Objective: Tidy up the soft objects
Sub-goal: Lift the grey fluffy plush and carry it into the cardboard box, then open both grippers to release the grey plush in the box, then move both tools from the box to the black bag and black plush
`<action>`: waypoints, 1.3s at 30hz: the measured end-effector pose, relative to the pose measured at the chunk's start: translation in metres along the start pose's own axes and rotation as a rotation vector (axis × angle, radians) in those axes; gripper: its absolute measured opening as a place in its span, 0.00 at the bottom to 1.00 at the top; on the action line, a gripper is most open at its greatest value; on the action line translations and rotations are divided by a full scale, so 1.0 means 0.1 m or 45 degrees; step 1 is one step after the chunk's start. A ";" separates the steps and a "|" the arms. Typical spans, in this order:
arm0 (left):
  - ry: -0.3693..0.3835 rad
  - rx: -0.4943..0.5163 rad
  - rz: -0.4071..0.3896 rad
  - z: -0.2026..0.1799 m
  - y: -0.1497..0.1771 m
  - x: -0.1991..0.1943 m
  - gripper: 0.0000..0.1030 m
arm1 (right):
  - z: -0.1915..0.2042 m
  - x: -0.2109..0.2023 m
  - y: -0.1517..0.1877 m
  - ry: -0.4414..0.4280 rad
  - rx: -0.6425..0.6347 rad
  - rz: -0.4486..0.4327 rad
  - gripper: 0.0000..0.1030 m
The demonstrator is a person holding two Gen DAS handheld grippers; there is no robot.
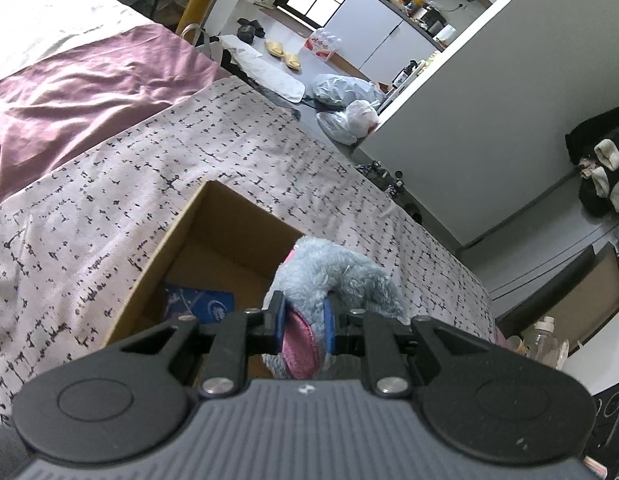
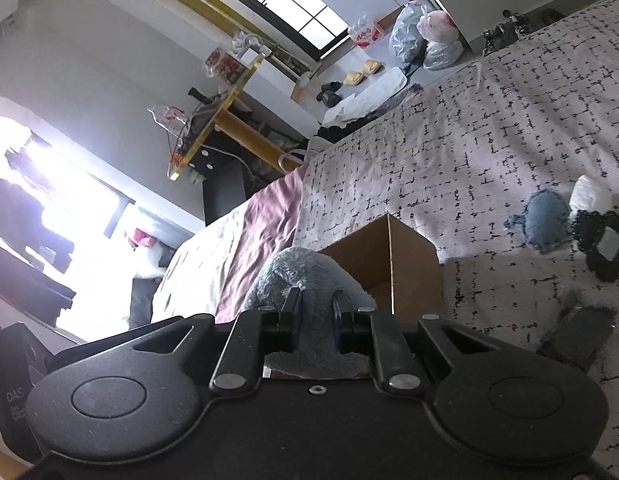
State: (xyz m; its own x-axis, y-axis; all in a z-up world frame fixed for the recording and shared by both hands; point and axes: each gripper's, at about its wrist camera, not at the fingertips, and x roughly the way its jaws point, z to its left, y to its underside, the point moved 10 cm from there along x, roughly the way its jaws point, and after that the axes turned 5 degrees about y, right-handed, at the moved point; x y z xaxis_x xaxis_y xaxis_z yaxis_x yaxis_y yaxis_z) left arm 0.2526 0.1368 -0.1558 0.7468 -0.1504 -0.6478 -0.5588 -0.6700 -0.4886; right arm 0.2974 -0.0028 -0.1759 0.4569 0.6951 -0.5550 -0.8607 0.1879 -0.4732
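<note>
The left gripper [image 1: 303, 328] is seen clenched on a pink-lined part of a grey-blue plush toy [image 1: 333, 276], low in the centre of its frame. The right gripper [image 2: 315, 320] is clamped on the same toy's grey fur [image 2: 301, 272], so the toy is held between both tools, at the near rim of an open cardboard box [image 1: 213, 216] set on the patterned bedspread [image 1: 269, 148].

A risk is judged: if one grip is released early, the toy may swing and drop outside the box, or the light box may be tipped by the drag.

Inside the box, a blue printed item [image 1: 197, 302] is noted on the floor; nothing else can be made out. A blue fabric piece [image 2: 543, 220] and a black lace-edged item [image 2: 603, 244] lie at the right of the right wrist view, well apart from the box.
</note>
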 end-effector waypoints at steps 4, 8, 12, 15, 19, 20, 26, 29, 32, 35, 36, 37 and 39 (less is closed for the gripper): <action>-0.008 -0.024 0.023 0.14 -0.01 0.05 0.17 | 0.03 0.12 0.06 0.031 -0.024 0.028 0.16; -0.014 -0.052 0.063 0.28 0.06 0.12 0.17 | 0.01 0.21 0.16 0.082 -0.048 0.055 0.16; -0.026 -0.077 0.101 0.37 0.14 0.19 0.17 | -0.04 0.26 0.23 0.119 -0.051 0.091 0.21; -0.050 -0.080 0.139 0.42 0.21 0.23 0.19 | -0.08 0.27 0.27 0.150 -0.050 0.116 0.22; -0.101 -0.106 0.171 0.52 0.29 0.25 0.19 | -0.14 0.19 0.29 0.181 -0.045 0.124 0.23; -0.104 -0.108 0.169 0.53 0.29 0.23 0.20 | -0.15 0.16 0.29 0.181 -0.044 0.123 0.24; -0.120 -0.090 0.146 0.46 0.28 0.13 0.27 | -0.23 -0.06 0.25 0.198 -0.049 0.099 0.25; -0.141 -0.052 0.136 0.37 0.30 0.09 0.42 | -0.28 -0.17 0.22 0.205 -0.057 0.091 0.30; -0.152 -0.029 0.107 0.28 0.29 0.04 0.51 | -0.33 -0.29 0.19 0.213 -0.074 0.081 0.38; -0.167 0.002 0.095 0.18 0.33 -0.02 0.60 | -0.40 -0.43 0.16 0.218 -0.085 0.073 0.48; -0.165 0.010 0.088 0.14 0.34 -0.03 0.63 | -0.43 -0.47 0.15 0.222 -0.091 0.071 0.49; -0.163 0.019 0.082 0.10 0.35 -0.05 0.64 | -0.46 -0.52 0.14 0.228 -0.096 0.070 0.50; -0.167 0.038 0.075 0.02 0.40 -0.08 0.70 | -0.51 -0.60 0.12 0.238 -0.104 0.068 0.53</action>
State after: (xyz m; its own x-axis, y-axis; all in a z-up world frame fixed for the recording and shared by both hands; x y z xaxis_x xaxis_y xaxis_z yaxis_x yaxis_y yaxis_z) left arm 0.2237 0.1129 -0.1716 0.6598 -0.0911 -0.7459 -0.6124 -0.6404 -0.4635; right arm 0.2715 -0.0780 -0.1834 0.4513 0.5604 -0.6944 -0.8673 0.0923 -0.4892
